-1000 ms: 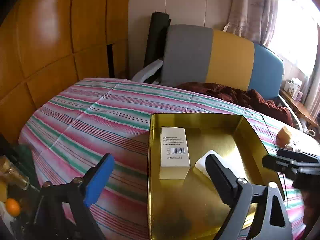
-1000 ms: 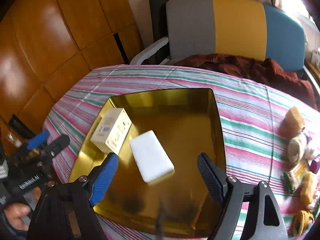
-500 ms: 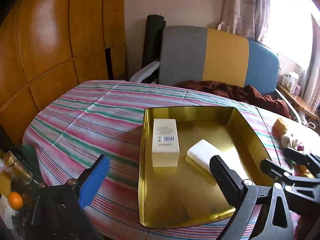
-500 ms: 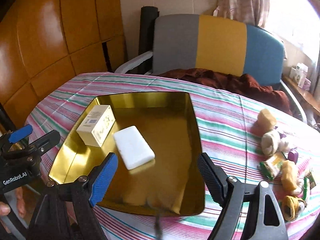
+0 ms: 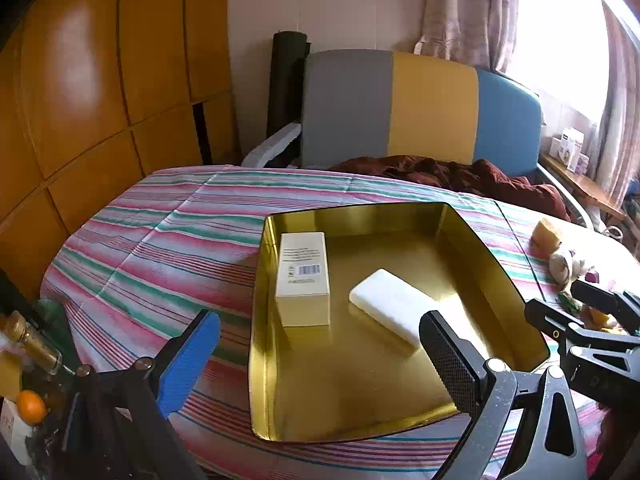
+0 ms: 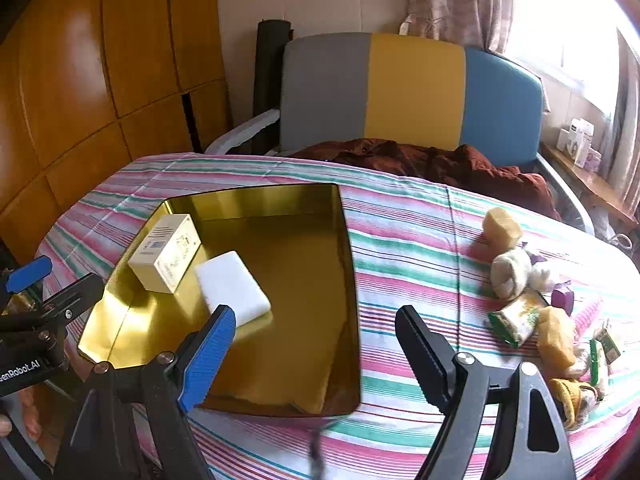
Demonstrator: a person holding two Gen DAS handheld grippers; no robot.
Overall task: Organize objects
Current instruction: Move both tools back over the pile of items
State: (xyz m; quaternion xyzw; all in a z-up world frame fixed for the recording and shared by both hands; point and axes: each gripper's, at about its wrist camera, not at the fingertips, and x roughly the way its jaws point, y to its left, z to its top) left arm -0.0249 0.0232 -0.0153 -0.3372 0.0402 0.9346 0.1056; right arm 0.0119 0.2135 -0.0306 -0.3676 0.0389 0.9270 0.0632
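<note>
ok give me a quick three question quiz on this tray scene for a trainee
1. True or false: the gold tray holds two items.
2. What lies right of the cream box inside the tray in the right wrist view? A) white block B) orange C) bottle
3. Fill in: the loose small items lie on the striped ____ outside the tray.

Key: 1 true; 2 A, the white block; 3 cloth.

Glossy orange-brown wood panelling (image 5: 92, 92) at left — cream wall (image 5: 320, 4) behind. Grey-yellow-blue headboard (image 5: 420, 108) beyond striped cloth (image 5: 168, 232). Patterned curtains (image 5: 464, 8) frame bright window (image 5: 560, 48) at right — daylight floods in.
</note>
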